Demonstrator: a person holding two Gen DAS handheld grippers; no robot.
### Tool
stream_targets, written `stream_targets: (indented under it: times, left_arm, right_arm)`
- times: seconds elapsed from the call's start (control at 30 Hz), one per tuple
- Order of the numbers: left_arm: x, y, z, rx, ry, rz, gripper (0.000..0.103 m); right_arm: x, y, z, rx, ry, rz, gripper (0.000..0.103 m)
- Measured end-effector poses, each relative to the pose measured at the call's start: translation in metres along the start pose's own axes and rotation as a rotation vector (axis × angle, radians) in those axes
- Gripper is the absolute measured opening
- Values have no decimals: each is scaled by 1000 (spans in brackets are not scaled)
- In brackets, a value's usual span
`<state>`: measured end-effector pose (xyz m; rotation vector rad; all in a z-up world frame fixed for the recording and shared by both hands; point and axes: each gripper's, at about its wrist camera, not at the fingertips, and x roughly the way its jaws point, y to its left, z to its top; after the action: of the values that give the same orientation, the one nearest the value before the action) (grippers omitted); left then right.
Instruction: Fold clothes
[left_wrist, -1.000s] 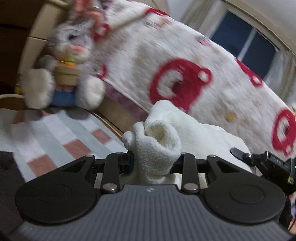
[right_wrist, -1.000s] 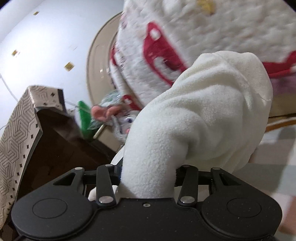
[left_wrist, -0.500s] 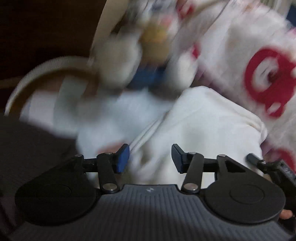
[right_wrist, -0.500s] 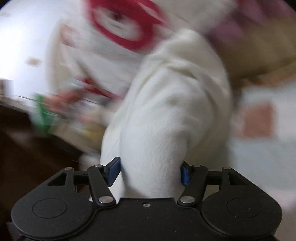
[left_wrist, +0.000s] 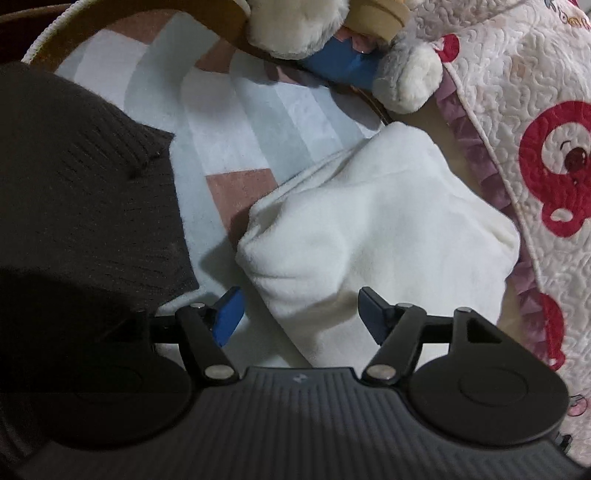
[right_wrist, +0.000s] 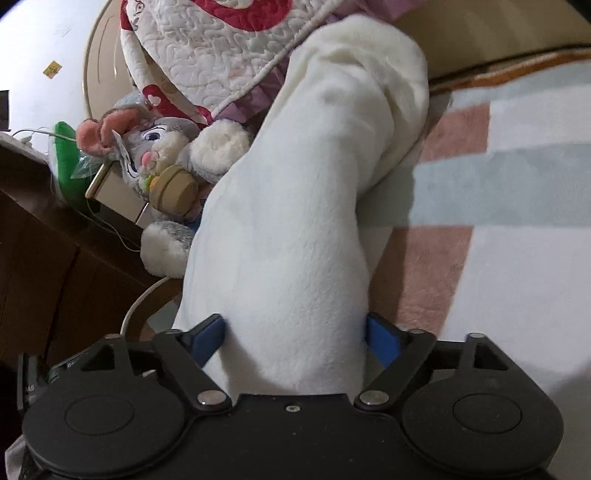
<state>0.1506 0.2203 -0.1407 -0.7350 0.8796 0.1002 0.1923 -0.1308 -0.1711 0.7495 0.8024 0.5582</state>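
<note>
So the fleece garment (left_wrist: 376, 229) lies on the rug (left_wrist: 229, 122), knit sweater (left_wrist: 74, 192) off to its left, quilt (left_wrist: 535, 110) hanging on its right, plush bunny (left_wrist: 332, 33) sitting behind it.

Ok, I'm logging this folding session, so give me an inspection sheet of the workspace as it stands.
Surface: striped rug in pale blue, white and pink blocks.
Job's things: white fleece garment lying bunched on the rug; dark knit garment lying beside it.
Clutter: plush rabbit leaning at the rug's edge.
Grippers: left gripper open, jaws just been opening, fleece edge between them but not pinched; right gripper open, jaws just been opening, a fleece fold between the pads.
Cables: thin white wire on the dark wooden furniture.
Surroundings: quilted cover with red prints hanging beside the rug; pale wall.
</note>
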Motion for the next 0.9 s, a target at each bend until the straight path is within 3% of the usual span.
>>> stream_targets:
  times: [0.07, 0.1, 0.13, 0.2, 0.27, 0.33, 0.43, 0.53, 0.63, 0.73, 0.8, 0.9]
  left_arm:
    - [-1, -8, -3, 74, -50, 22, 67]
    - [-4, -11, -4, 108, -88, 28, 65]
    - [-8, -13, -4, 129, -127, 25, 65]
    - [-22, -19, -2, 149, -212, -14, 66]
    - [-36, -25, 0, 183, -297, -56, 67]
    - [-42, -32, -1, 238, -339, -55, 67]
    - [-27, -36, -5, 304, -264, -12, 67]
    - [-6, -37, -11, 354, -196, 63, 67]
    - [-1, -38, -12, 369, -208, 88, 68]
    - [-3, -36, -10, 352, -209, 82, 68]
    - [-2, -38, -12, 361, -212, 85, 68]
    - [-1, -37, -12, 362, -210, 85, 68]
  right_arm:
    - [13, 7, 1, 26, 38, -3, 85]
    - [14, 8, 5, 100, 55, 9, 68]
    - [14, 8, 8, 197, 76, 37, 63]
    - [9, -1, 9, 472, 124, 193, 60]
    - [8, 0, 1, 587, 136, 272, 60]
    - [16, 7, -9, 537, 183, 223, 62]
    - [21, 16, -20, 353, 254, 46, 69]
    - [-5, 16, -18, 271, 240, 59, 71]
    - [-50, 12, -3, 168, 91, 45, 71]
    - [-67, -8, 29, 166, -47, 9, 75]
    - [-58, -25, 56, 188, -91, -25, 79]
    - [-21, -42, 82, 210, -68, 3, 80]
